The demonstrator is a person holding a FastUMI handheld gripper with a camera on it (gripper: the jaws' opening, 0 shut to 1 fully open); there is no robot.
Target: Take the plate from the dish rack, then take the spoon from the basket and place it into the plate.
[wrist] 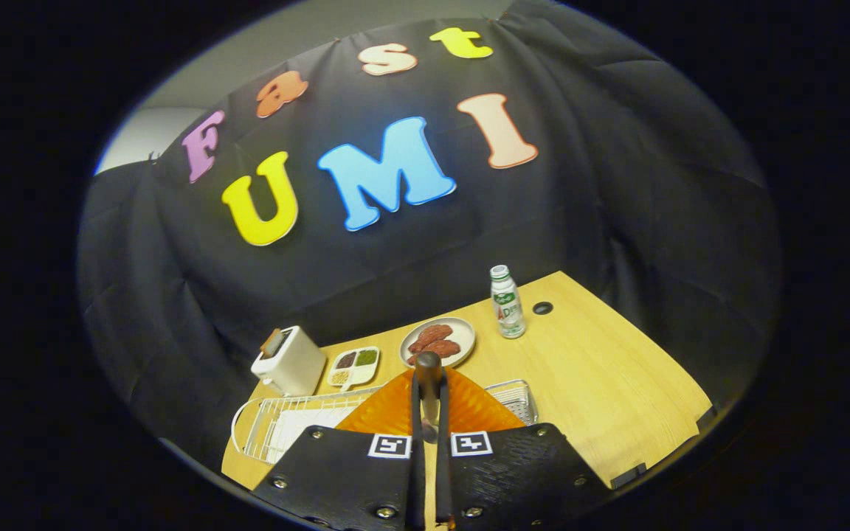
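While the gripper [429, 413] is pinching its fingers narrowly on the rim of the ribbed orange plastic plate [469, 409] at lower centre, above the white wire dish rack [277, 424], the plate is looking light, stiff, slippery; an edge grip suits it.

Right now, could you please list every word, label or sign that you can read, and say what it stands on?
No text can be read off for certain.
Drink bottle: printed label, too small and blurred to read.
Gripper, fingers closed on the orange plate: two square coded markers, patterns and no words.
Toaster and dish rack: no text to be seen.
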